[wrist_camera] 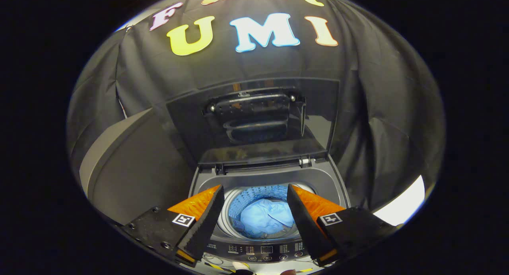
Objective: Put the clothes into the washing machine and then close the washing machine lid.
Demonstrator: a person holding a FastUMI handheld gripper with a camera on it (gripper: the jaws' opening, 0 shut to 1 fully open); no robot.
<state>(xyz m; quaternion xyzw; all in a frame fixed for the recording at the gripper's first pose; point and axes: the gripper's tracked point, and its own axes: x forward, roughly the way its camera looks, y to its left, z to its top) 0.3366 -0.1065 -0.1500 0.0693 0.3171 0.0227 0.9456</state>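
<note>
A top-loading washing machine [326, 179] stands below me with its dark glass lid [254, 119] folded upright at the back. A light blue garment [264, 219] lies crumpled down in the drum [246, 201], between and beyond my fingers. My gripper [254, 193] hovers above the drum mouth, open, with nothing between its fingers. The machine's control panel [264, 250] runs along the near edge under the fingers.
A tall grey panel [131, 167] stands to the left of the machine. Black booth cloth [377, 119] hangs behind and to the right. A bright white patch [403, 207] shows low beside the machine's right side.
</note>
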